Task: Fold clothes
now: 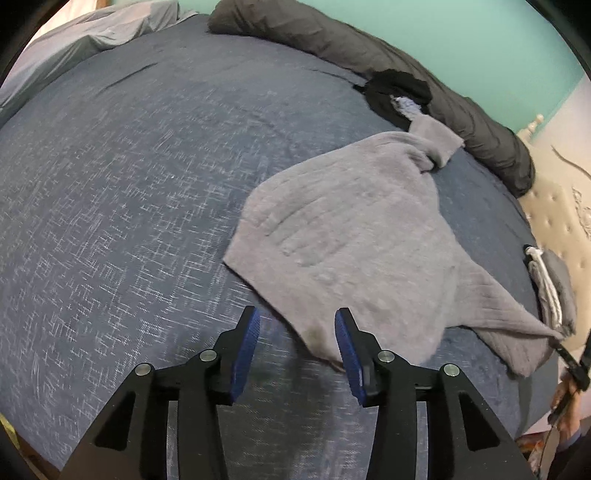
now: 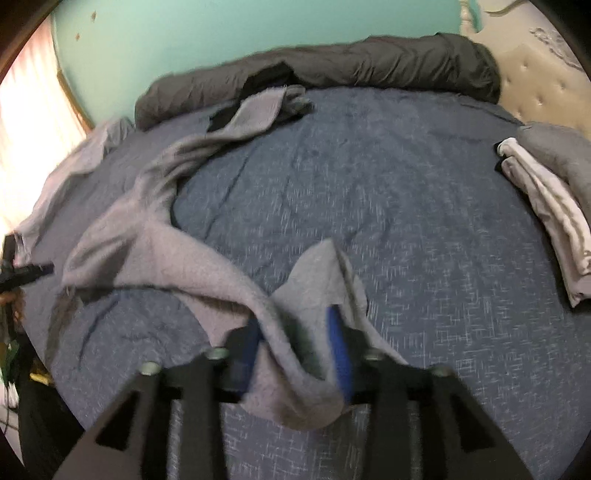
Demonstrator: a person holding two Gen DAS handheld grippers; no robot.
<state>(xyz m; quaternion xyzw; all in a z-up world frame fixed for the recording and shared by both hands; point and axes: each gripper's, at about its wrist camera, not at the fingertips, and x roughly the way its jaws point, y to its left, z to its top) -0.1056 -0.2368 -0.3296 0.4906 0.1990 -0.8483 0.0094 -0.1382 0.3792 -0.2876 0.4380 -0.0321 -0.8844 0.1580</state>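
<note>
Grey sweater [image 1: 354, 240] spread on a blue bedspread [image 1: 122, 206], lying mostly flat toward the right half of the bed in the left wrist view. Long axis running on a diagonal there, from the lower hem corner near the bottom centre up toward the far right, where one sleeve [image 1: 436, 142] ends bunched and folded back just beside a black garment [image 1: 391, 94]. Other sleeve [image 1: 513, 325] trailing off to the lower right, toward the bed's edge.

Left gripper [image 1: 297, 339] hovering just over the near corner of the sweater, blue pads [image 1: 245, 347] spread apart, nothing between them; cloth visible under the gap but not pinched.

Right gripper [image 2: 295, 343] with a thick fold of the sweater [image 2: 147, 240] bunched between its blue pads [image 2: 338, 347] and draped over the front; pads not drawn together, picture blurred, so whether squeezing the cloth or merely carrying it cannot be told. From this view, sweater stretching away to the upper left in a long curve, far sleeve [image 2: 258, 110] reaching the rolled dark grey blanket [image 2: 369, 62] along the far side of the bed.

Folded pale clothes [image 2: 550, 210] stacked near the right edge of the bed, well apart from the sweater, beside a cream tufted headboard [image 2: 535, 85]. Teal wall [image 2: 240, 33] behind
</note>
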